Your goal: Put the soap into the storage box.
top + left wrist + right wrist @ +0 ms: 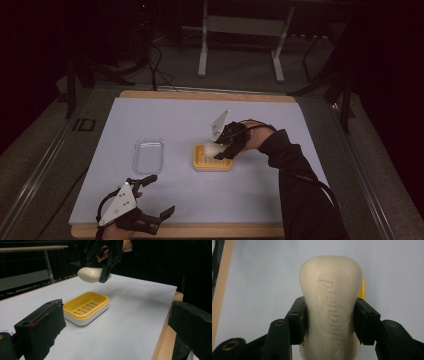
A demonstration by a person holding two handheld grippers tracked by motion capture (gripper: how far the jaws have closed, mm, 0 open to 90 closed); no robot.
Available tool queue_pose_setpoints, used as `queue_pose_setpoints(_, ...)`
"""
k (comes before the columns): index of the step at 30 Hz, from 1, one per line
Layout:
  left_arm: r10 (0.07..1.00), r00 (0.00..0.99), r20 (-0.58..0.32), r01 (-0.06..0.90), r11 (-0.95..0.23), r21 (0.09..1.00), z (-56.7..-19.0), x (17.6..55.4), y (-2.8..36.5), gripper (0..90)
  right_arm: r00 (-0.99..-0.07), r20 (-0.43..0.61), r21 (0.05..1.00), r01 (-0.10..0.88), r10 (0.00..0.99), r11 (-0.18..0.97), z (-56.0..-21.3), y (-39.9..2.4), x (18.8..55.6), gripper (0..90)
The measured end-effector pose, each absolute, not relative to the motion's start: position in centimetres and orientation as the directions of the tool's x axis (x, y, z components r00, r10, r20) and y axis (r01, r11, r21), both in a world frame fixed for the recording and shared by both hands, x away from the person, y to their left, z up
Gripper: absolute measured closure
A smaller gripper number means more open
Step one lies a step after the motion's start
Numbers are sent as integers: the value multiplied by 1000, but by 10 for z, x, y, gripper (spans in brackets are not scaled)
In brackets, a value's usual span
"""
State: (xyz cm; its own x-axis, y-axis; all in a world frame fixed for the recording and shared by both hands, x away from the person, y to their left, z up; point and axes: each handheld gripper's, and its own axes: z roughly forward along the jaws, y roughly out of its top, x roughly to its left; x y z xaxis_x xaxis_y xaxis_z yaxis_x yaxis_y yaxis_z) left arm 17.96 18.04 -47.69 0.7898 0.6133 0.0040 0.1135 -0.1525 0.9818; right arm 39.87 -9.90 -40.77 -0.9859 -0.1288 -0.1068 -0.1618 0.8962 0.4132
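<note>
resting near the front edge of the surface (165, 112), the left tool (159, 196) has its jaws spread wide with nothing between them. beyond it lies a clear plastic lid (148, 155). further right, the right tool (224, 150) is clenched on a cream soap bar (211, 149), pads pressing its sides, holding it just above the yellow soap dish (213, 162).
</note>
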Motion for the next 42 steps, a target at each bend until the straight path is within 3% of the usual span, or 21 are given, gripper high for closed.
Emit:
queue_pose_setpoints(9,613,790,5,113,-154,982,-477,180,180,11,-988,-114,464,-147,-105,874,-413,-95,408,497)
queue_pose_setpoints(25,606,795,9,115,-165,980,-477,180,179,11,-995,-84,460,-92,-60,883,-458,-99,422,497)
queue_pose_setpoints(30,607,794,11,114,-167,979,-477,180,179,11,-994,-81,421,-99,-72,902,-473,-96,425,497)
queue_pose_setpoints(42,609,793,12,114,-168,979,-477,180,180,11,-995,-70,419,-93,-70,903,-488,-91,430,496)
